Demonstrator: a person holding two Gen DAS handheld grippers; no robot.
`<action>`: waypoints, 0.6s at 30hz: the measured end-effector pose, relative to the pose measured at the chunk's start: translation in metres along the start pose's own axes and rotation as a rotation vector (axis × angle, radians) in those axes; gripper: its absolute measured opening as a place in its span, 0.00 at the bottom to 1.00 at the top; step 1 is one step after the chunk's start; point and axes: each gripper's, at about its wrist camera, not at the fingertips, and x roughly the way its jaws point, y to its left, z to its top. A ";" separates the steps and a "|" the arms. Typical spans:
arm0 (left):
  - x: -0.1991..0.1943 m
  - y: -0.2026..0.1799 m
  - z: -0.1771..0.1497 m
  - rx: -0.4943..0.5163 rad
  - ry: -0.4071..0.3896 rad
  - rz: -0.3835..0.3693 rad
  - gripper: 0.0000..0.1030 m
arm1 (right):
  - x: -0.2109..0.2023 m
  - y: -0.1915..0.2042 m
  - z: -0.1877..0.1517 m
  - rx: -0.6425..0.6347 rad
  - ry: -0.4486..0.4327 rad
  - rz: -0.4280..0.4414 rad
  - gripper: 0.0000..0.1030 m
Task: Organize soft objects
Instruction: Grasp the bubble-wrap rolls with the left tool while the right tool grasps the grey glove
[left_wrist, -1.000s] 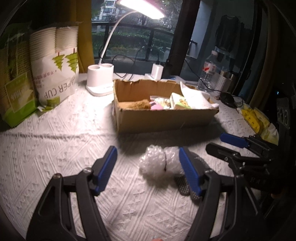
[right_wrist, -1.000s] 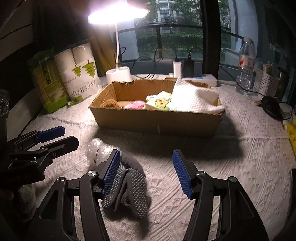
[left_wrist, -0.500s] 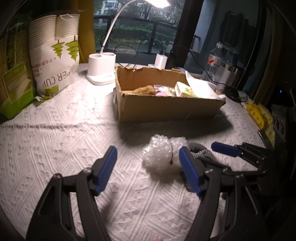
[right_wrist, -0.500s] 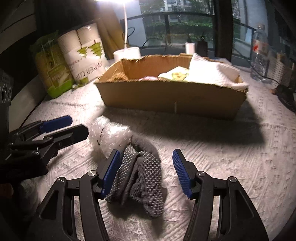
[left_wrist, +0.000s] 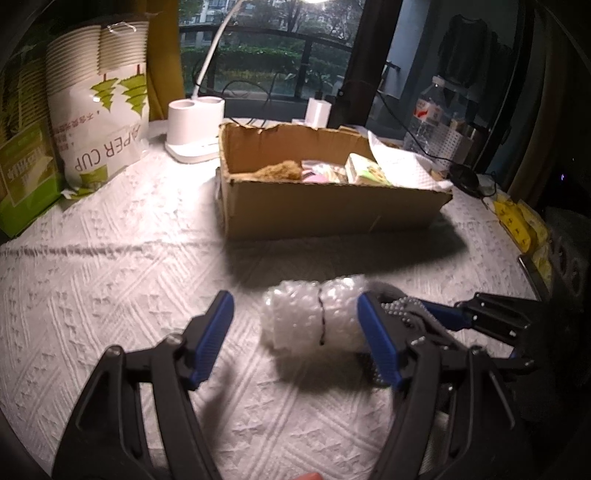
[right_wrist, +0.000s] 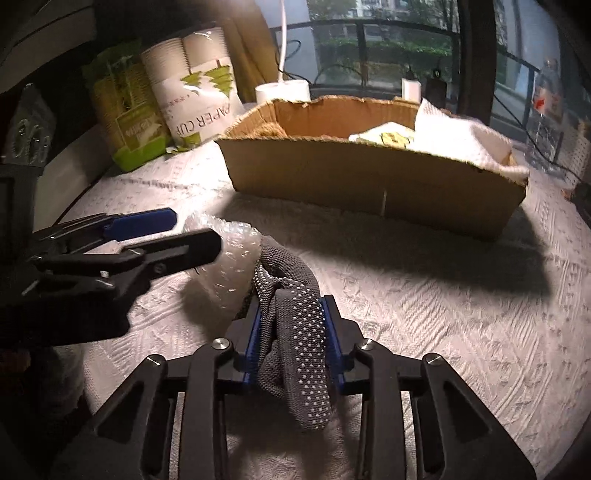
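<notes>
A grey sock with white dots (right_wrist: 295, 332) lies bunched on the white tablecloth. My right gripper (right_wrist: 291, 306) is closing on it, and both blue pads press its sides. The sock's edge (left_wrist: 399, 305) also shows in the left wrist view, beside the right gripper (left_wrist: 443, 317). A roll of bubble wrap (left_wrist: 310, 321) lies just left of the sock, touching it. My left gripper (left_wrist: 294, 301) stands open around that roll, its right pad close to the roll's end. Behind stands a torn cardboard box (left_wrist: 332, 210) holding a white cloth, a brown sponge and small packets.
A pack of paper cups (left_wrist: 99, 110) and a green bag (left_wrist: 22, 173) stand at the back left. A white lamp base (left_wrist: 195, 129) sits behind the box. A water bottle (left_wrist: 428, 114), cables and yellow packets (left_wrist: 517, 221) crowd the right side.
My right gripper's jaws have come together on the grey sock after sinking a little over it. The left gripper has stayed open around the bubble wrap.
</notes>
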 end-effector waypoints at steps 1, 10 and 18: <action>0.001 -0.001 0.001 0.000 0.004 0.000 0.71 | -0.002 -0.001 0.001 0.001 -0.008 -0.001 0.31; 0.010 -0.009 0.005 -0.002 0.025 0.000 0.78 | -0.013 -0.016 0.004 0.015 -0.045 -0.010 0.31; 0.020 -0.023 0.012 0.032 0.040 0.011 0.78 | -0.018 -0.033 0.006 0.038 -0.062 -0.017 0.31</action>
